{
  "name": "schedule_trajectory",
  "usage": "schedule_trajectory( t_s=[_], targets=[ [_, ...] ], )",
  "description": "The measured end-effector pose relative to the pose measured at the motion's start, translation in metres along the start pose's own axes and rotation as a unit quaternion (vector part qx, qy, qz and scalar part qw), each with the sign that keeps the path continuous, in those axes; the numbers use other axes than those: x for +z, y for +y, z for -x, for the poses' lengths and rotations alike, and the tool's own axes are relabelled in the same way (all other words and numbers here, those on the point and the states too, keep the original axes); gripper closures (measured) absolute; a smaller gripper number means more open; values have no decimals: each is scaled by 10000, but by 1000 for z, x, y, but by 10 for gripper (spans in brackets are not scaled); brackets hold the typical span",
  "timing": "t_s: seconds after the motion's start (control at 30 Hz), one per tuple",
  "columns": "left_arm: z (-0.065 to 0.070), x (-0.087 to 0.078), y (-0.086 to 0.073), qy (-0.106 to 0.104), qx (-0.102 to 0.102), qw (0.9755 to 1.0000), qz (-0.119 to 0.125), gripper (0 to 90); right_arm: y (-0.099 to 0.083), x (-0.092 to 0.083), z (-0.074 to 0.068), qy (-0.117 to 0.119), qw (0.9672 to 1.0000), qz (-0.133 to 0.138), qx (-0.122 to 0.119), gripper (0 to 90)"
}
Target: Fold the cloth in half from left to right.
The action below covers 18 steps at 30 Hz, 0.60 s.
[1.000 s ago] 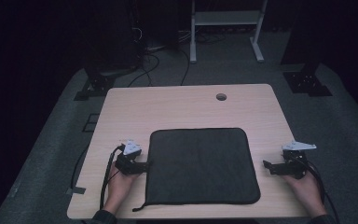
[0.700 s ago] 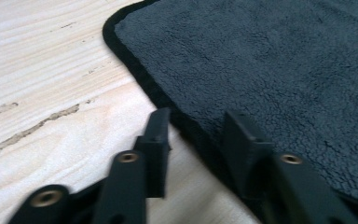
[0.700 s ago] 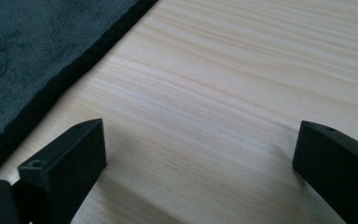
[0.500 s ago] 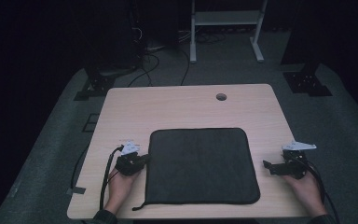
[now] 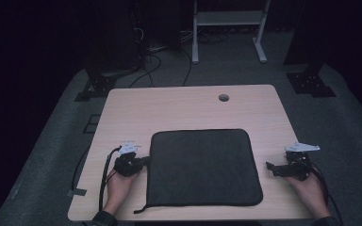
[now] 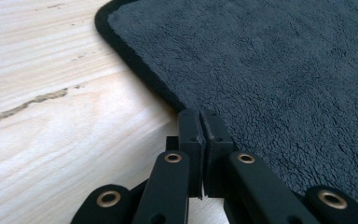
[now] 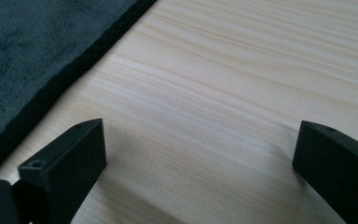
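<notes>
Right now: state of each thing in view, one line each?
Left gripper: jaws just closed, shut at the mat's left edge; whether they pinch it is unclear.
Right gripper: open, over bare table right of the mat.
Dark mat: flat, unfolded.
Table: bare wood around the mat.

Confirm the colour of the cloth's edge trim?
Black trim on the dark grey cloth, clearest in the left gripper view.

Dark grey fleecy mat (image 5: 202, 169), flat, near table's front edge
</notes>
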State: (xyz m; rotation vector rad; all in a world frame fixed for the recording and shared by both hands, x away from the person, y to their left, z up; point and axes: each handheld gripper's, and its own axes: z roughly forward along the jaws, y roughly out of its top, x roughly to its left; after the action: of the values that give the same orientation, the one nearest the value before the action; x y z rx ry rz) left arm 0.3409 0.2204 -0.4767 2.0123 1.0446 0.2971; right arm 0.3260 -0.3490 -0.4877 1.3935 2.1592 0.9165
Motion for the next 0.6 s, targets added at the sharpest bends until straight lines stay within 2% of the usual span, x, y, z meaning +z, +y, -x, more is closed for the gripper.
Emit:
schedule_trajectory(
  t_s=[0.07,0.17,0.37,0.47,0.6],
  targets=[
    [-2,-3,0,89,74,9999,-37,883,0,0,0,3,10000,1,-1,18],
    [-7,-9,-1,211,60,9997,-71,883,0,0,0,8,10000,-1,-3,18],
    [-24,-26,-4,631,99,9978,-151,883,0,0,0,8,10000,7,-12,18],
    [-28,-32,-5,434,-123,9990,45,883,0,0,0,7,10000,6,-15,18],
    [-26,-36,-1,164,-258,9992,273,882,0,0,0,7,10000,7,-16,18]
  ],
)
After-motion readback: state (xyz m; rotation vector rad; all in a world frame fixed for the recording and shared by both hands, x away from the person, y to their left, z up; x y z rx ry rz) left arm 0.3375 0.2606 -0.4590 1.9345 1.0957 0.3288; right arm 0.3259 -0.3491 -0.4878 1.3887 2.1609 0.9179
